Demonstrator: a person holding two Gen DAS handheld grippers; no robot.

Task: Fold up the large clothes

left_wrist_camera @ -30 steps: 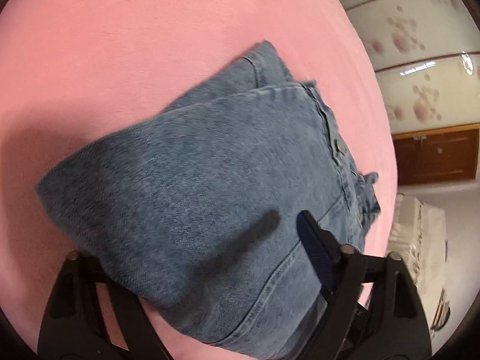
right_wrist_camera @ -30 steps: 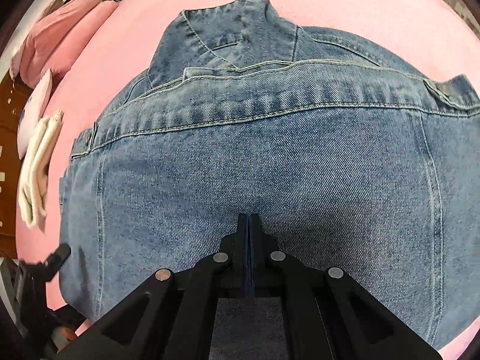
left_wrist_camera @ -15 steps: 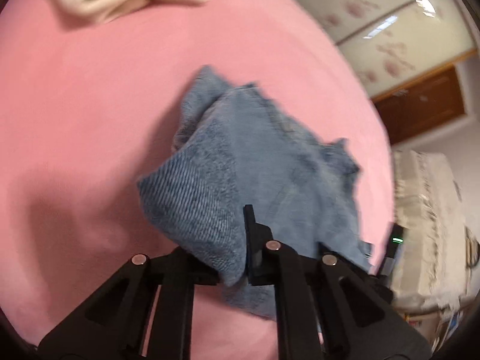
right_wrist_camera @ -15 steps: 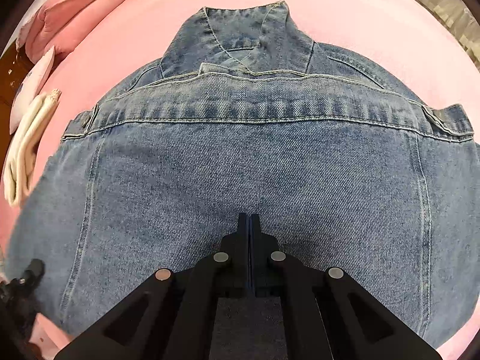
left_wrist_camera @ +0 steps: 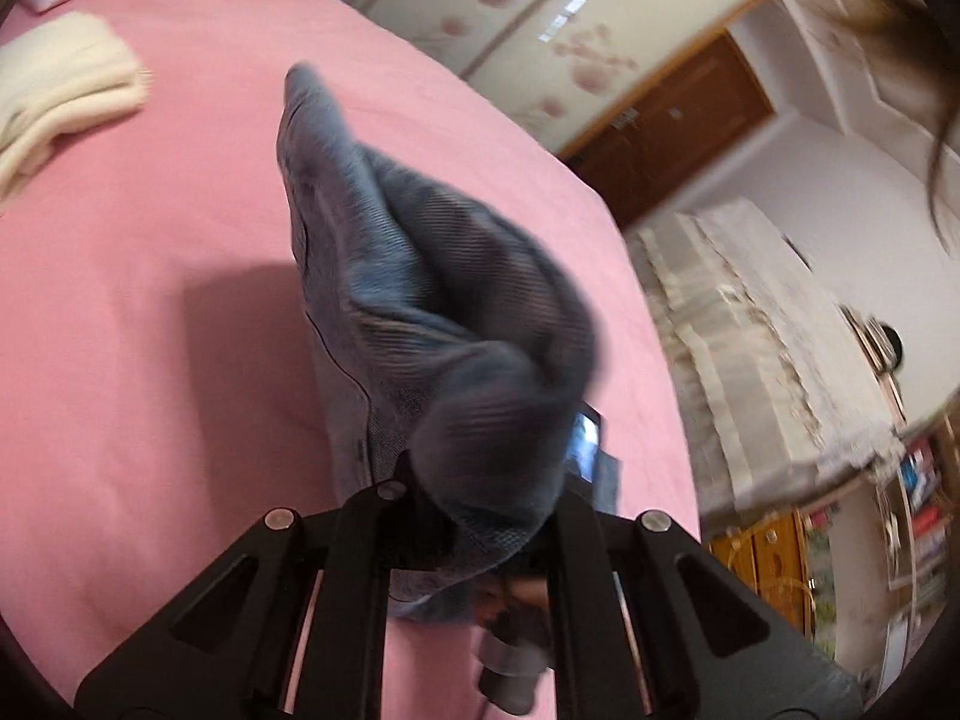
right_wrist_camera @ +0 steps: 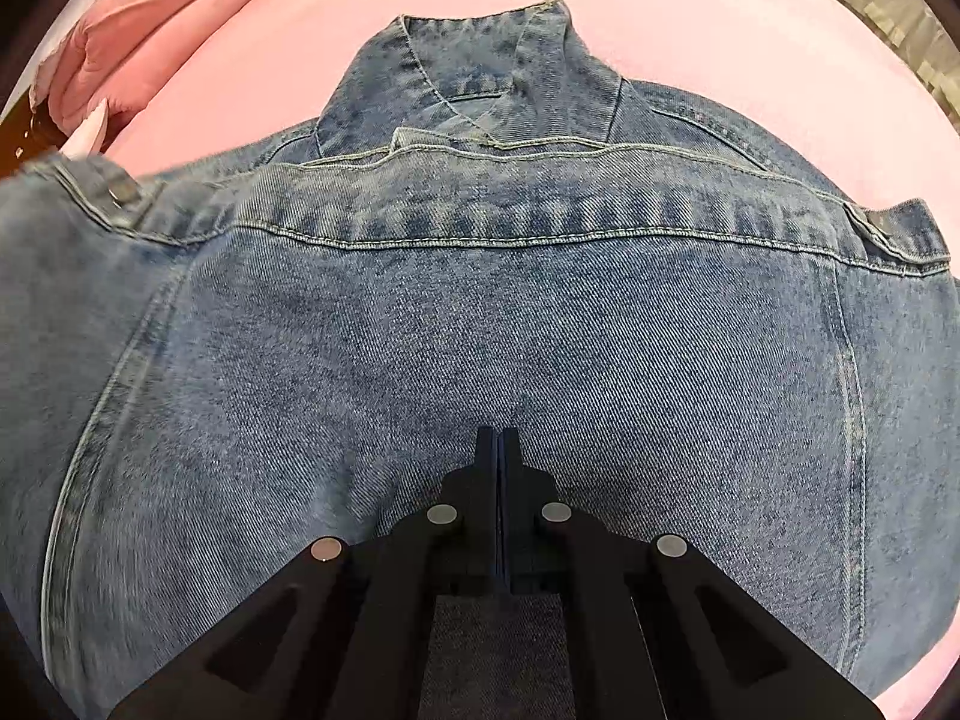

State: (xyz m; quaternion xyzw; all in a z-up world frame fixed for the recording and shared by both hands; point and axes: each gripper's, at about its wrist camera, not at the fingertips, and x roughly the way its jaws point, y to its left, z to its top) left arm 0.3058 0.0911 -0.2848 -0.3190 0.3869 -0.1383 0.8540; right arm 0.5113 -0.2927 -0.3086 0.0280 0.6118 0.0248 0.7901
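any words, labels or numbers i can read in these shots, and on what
None can be read.
Denim jacket: no tag or print shows; its snap is blurred.
Small lit screen behind the lifted denim: too blurred.
Books on the shelf: spines too small to read.

A cream folded towel [left_wrist_camera: 57, 93] lies on the pink bed [left_wrist_camera: 150, 312]. Pink pillows [right_wrist_camera: 138, 30] sit at the bed's head. A brown wooden door [left_wrist_camera: 672, 132] stands beyond the bed.

The denim jacket [right_wrist_camera: 480, 312] is spread on the bed [right_wrist_camera: 720, 18], its collar at the far end. One side of it is lifted off the bed [left_wrist_camera: 150, 300], bunched in the left gripper [left_wrist_camera: 480, 498]. A folded towel [left_wrist_camera: 54, 90] is set at the far left, pillows [right_wrist_camera: 138, 42] behind.
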